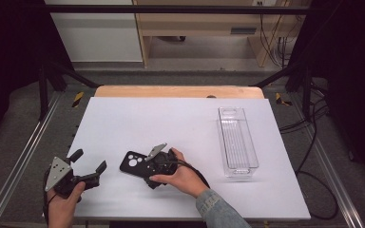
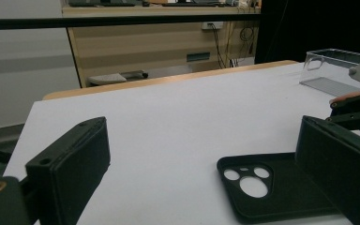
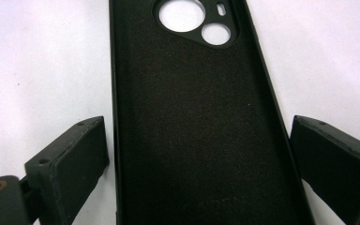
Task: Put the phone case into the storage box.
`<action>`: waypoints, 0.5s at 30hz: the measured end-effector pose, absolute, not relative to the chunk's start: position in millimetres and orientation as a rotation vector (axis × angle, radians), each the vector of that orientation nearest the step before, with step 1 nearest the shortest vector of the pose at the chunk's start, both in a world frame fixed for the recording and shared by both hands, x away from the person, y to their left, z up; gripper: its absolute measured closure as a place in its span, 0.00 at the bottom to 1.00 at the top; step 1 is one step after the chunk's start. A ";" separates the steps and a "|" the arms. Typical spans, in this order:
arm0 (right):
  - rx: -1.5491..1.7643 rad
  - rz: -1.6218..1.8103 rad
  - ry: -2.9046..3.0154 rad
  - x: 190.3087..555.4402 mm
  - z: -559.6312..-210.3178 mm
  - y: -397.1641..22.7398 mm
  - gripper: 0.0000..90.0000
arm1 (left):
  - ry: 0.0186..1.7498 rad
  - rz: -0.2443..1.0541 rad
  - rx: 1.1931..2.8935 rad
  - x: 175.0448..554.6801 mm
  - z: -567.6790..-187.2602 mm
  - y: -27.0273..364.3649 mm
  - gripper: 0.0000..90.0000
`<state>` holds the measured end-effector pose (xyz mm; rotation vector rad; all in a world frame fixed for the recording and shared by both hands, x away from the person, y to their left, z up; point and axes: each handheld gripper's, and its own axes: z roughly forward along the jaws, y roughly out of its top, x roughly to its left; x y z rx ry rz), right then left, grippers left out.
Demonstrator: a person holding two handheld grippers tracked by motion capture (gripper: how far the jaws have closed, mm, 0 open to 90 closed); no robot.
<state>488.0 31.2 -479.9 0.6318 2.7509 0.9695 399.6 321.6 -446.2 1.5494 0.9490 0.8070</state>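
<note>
Straddling a black phone case (image 3: 197, 131), the right tool (image 3: 197, 154) stands with its jaws spread wide, one on each long edge and neither pad pressing on it. The case lies flat on the white sheet (image 1: 180, 123) near the front of the bench, hollow side up, camera holes pointing away from the right hand (image 1: 183, 178). The left tool (image 1: 89, 167), held low at the front left corner of the sheet, is also spread apart with nothing between its jaws.

The case is thin, so jaws that close too high would likely slide over the rim and come together on air. A soft rim could also bow under a squeeze and let the case spring out or skate across the smooth sheet. With the left tool standing apart, nothing braces the case against such a slide.

A clear plastic tray (image 1: 237, 140) sits on the sheet to the right, well apart from the case. A strip of wood (image 1: 178, 91) shows at the bench's far edge. A dark metal frame (image 1: 171, 9) surrounds the bench; beyond it stand a pale wooden cabinet (image 1: 195, 28) and hanging cables (image 1: 278, 45).
</note>
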 end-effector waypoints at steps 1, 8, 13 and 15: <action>0.634 0.973 2.747 487.4 -480.3 30.3 0.08 | 0.949 0.808 1.549 399.5 -446.1 321.6 0.04; 0.629 0.964 2.740 483.9 -478.5 29.9 0.14 | 0.948 0.801 1.553 400.3 -446.8 320.7 0.04; 0.637 0.954 2.742 482.1 -477.0 30.6 0.16 | 0.952 0.800 1.552 399.8 -447.3 323.0 0.04; 0.632 0.949 2.744 481.5 -476.1 30.5 0.17 | 0.956 0.801 1.542 399.8 -446.9 324.4 0.04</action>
